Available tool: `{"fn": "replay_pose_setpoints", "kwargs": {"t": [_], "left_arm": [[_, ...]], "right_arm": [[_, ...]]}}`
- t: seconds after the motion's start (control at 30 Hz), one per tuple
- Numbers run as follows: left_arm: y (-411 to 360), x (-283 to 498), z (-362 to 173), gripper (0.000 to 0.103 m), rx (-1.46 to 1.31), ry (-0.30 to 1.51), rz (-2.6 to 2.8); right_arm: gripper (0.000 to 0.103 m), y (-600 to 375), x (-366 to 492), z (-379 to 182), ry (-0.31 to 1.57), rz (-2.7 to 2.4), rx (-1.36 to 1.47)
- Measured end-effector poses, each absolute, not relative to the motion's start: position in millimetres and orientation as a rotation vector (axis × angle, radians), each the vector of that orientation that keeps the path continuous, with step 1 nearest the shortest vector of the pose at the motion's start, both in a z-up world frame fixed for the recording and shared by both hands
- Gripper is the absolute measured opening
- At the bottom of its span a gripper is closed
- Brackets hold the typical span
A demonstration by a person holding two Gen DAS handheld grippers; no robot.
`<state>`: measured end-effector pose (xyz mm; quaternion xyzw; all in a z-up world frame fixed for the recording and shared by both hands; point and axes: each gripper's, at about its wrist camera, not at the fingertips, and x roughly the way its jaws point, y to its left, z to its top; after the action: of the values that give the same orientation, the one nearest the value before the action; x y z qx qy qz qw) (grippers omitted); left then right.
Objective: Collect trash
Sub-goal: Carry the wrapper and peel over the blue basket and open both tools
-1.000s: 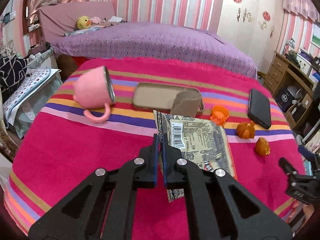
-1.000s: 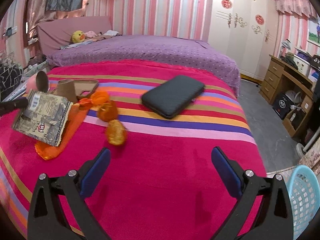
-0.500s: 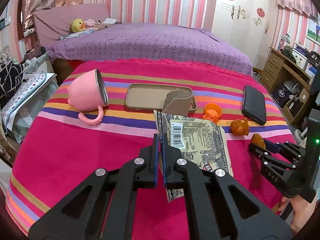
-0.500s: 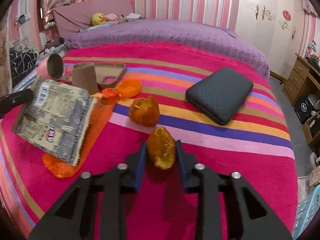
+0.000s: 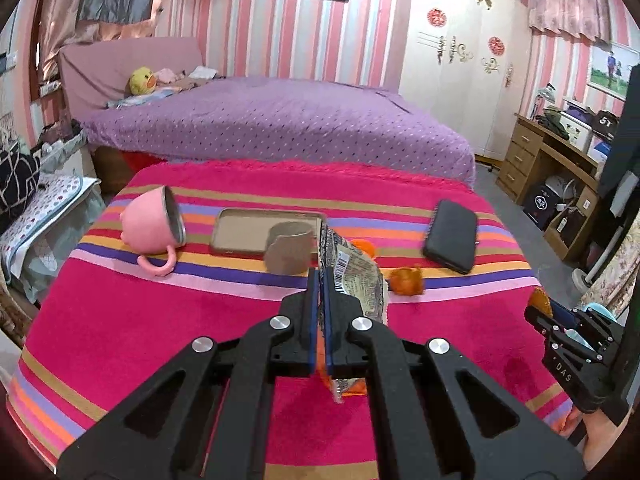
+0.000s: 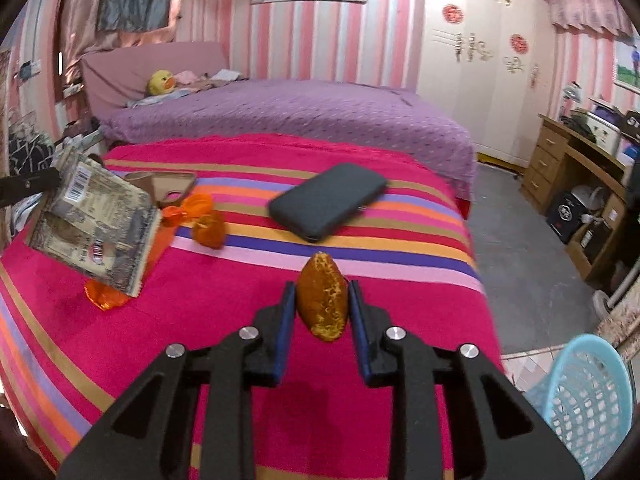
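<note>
A bedroom with pink-striped walls holds a low surface covered by a magenta cloth with multicoloured stripes; a purple bedspread lies beyond it.

Task items in hand:
- The right gripper is clenched on a piece of orange peel. The peel stands upright between the blue pads, pressed on both flanks, clear of the cloth.
- The left gripper is clamped fully together on the edge of a flat printed paper packet with a barcode. The packet hangs tilted from the fingers, raised off the cloth; in the right wrist view it appears at the left, above a crumpled orange plastic wrapper that hangs under it.

Progress, as a judgement: two pieces of trash are lifted but neither is deposited. A light-blue plastic mesh basket stands on the floor at the lower right of the right wrist view, beside the surface; it is the probable receptacle. Its contents cannot be made out.

Remaining on the cloth:
- a second piece of orange peel, near the wrapper;
- a small orange plastic cap, just behind it;
- a torn brown cardboard cup, resting against a shallow brown tray.

Items that are probably not trash: a pink mug lying on its side and a black rectangular case, well apart from both grippers.
</note>
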<state>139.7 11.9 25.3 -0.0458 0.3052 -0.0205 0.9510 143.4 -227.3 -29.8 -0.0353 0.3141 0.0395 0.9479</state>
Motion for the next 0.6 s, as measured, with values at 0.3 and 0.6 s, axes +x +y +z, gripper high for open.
{"fn": "replay_pose_setpoints", "kwargs": {"t": [0.3,0.6], "left_arm": [[-27.5,124.8,31.6,0.0,-0.06,0.6,-0.053],[-75.5,108.7,30.0,0.0,-0.003,0.592,-0.063]], "right_arm": [[0.026,-270.7,132.3,-23.8,0.62,0.052,-0.06],[0.026,-314.5,117.9,-13.5,0.578,0.018,-0.024]]}}
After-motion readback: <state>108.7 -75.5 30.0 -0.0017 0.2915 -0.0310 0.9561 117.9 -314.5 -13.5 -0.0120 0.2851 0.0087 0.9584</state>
